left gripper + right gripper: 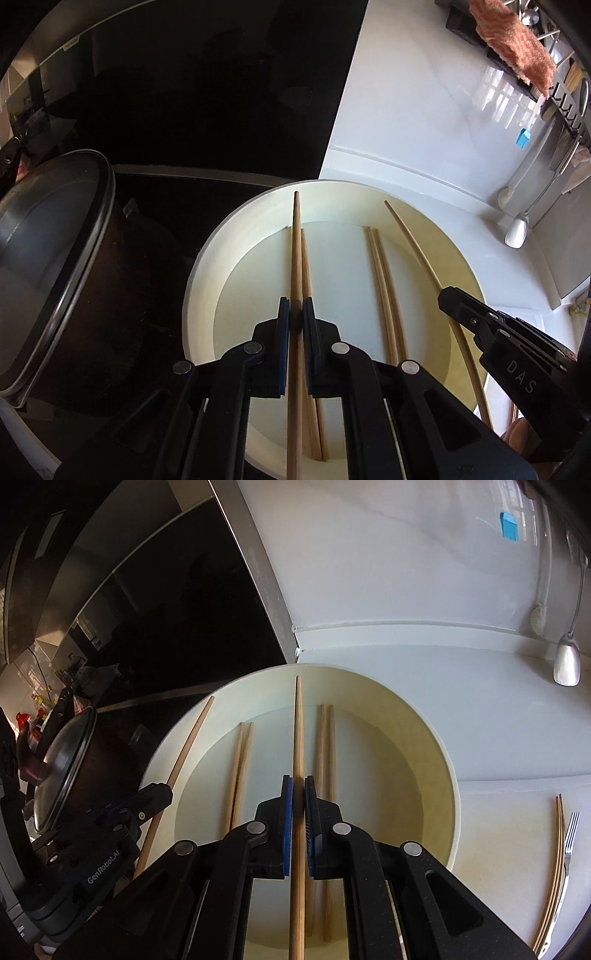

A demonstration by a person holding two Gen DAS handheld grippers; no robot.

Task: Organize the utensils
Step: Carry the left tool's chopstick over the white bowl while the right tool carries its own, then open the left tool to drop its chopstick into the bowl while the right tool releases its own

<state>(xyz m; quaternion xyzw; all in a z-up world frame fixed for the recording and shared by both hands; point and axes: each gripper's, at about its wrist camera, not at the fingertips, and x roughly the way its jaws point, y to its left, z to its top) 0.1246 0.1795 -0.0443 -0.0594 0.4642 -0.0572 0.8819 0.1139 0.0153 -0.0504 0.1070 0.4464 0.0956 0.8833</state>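
Hovering over the bowl (207, 266), left gripper (295, 314) and right gripper (298, 794) each pinch one chopstick (296, 240) (298, 720), fingers nearly closed, pointing toward upper frame.

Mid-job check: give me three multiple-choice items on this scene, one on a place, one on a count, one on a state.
1. Where is the silver metal fork?
A in the round cream bowl
B on a pot lid
C on the white counter, right of the bowl

2. How many loose wooden chopsticks lie in the bowl?
A one
B four
C eight

3. The right gripper is:
A shut on a held wooden chopstick
B open, empty
C shut on the fork

Key:
1 C, it lies beside two counter chopsticks.
2 B, two pairs show.
3 A, its fingers pinch one.
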